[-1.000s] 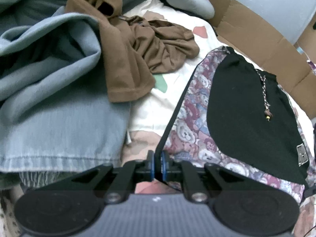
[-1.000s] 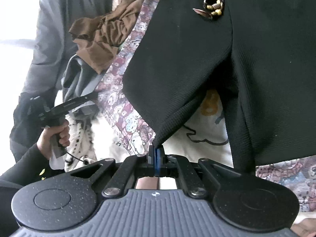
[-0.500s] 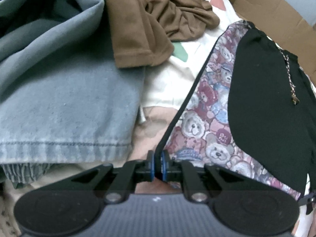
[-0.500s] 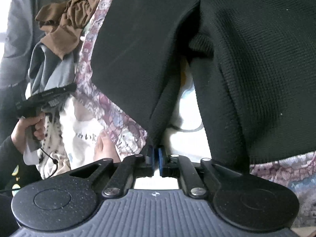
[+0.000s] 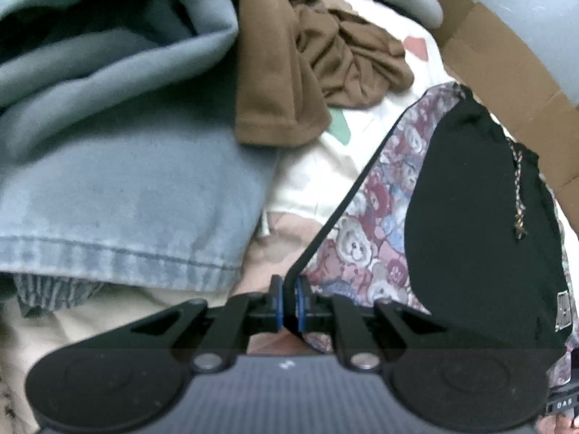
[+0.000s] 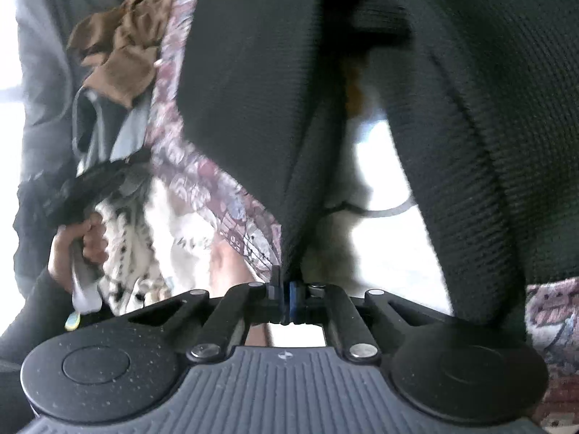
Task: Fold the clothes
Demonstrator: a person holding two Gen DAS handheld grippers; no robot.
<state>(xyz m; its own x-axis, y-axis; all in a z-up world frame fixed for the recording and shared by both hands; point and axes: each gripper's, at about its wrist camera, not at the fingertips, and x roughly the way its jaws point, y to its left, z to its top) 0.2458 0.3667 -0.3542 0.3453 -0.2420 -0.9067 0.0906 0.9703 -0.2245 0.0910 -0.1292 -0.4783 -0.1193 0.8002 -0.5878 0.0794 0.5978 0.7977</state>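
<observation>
Left wrist view: left gripper (image 5: 288, 300), jaws nearly closed, pinches the dark bound edge of the bear-print garment (image 5: 365, 228); that edge runs taut up and to the right from the pads. The garment's black panel (image 5: 474, 224) lies to the right, w/ a braided cord (image 5: 518, 195) hanging down it and a small label (image 5: 564, 311) near the lower right. Garment rests on a pale printed sheet (image 5: 315, 177). Left of it: a blue denim piece (image 5: 119, 195) w/ stitched hem, a crumpled brown top (image 5: 311, 72) lying partly over it, and a striped cloth (image 5: 47, 289) showing under the denim hem. Cardboard (image 5: 506, 83), flattened, borders the sheet at upper right; whether it forms a box w/ contents cannot be told. Right wrist view: right gripper (image 6: 286, 298), jaws closed, clamps a fold of the black fabric (image 6: 260, 83), which hangs up from the pads; bear-print edge (image 6: 202, 166) just left of it. Person's hand (image 6: 77, 242) at left holds the other gripper's handle; brown top (image 6: 119, 54) above.
</observation>
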